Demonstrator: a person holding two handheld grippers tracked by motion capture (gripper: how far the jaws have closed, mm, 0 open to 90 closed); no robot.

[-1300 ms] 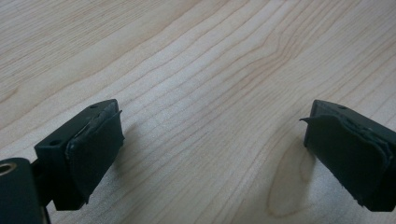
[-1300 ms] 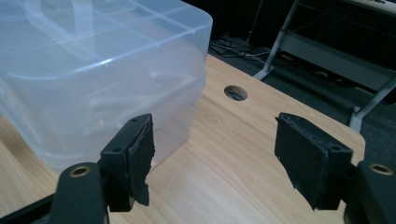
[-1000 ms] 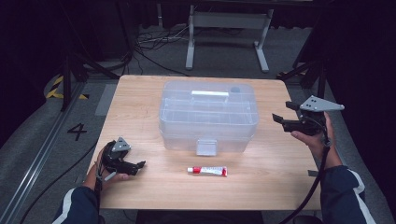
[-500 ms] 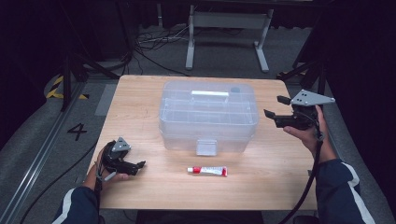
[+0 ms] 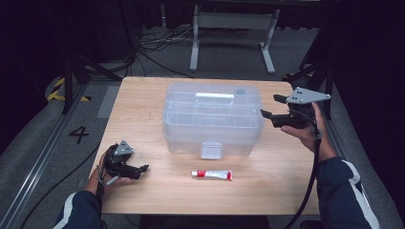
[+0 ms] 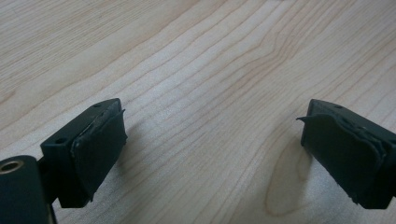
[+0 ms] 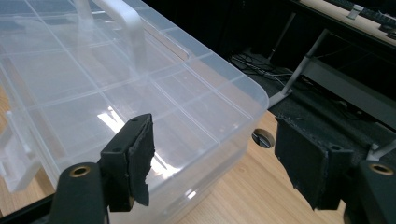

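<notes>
A clear plastic box (image 5: 212,119) with a closed lid, a white handle and a front latch stands mid-table. A small red-and-white tube (image 5: 212,174) lies in front of it. My right gripper (image 5: 271,107) hovers open at the box's right end, jaws pointing left toward it. In the right gripper view the box lid (image 7: 116,93) lies just ahead, past the open right gripper (image 7: 215,158), with nothing between the jaws. My left gripper (image 5: 138,170) rests low at the table's front left, open and empty. The left gripper view shows that gripper (image 6: 210,158) over bare wood.
The wooden table (image 5: 143,109) has a round cable hole (image 7: 262,138) near the box's far right corner. Beyond the far edge are a metal stand (image 5: 234,28) and floor cables. A floor marking "4" (image 5: 79,134) lies left of the table.
My right gripper has moved left and slightly up, closer to the box's right end. The left gripper, box and tube have stayed put.
</notes>
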